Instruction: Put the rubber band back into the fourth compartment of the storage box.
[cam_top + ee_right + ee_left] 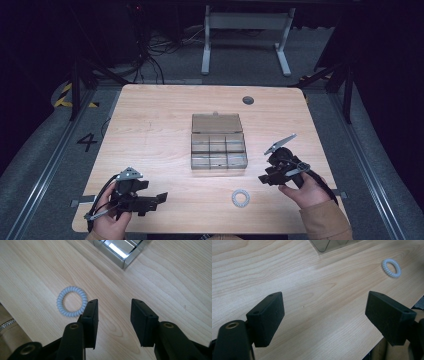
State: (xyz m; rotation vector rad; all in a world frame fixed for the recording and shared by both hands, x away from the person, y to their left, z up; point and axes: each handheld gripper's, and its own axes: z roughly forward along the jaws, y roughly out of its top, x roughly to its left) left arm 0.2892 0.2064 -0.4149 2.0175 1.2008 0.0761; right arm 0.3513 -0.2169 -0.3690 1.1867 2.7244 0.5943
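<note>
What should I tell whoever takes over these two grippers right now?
Left gripper: open wide, empty, hovering over the light wooden table at its near left.
Right gripper: open, empty, low over the table just right of the white spiral coil hair tie, not touching it.
The hair tie lies flat near the table's front edge, in front of the clear plastic compartment box, whose lid stands open at mid-table.
Done: box is open; nothing has been picked up.
Left, probably: grasp the hair tie with the right gripper; it likely goes into a compartment of the box.
</note>
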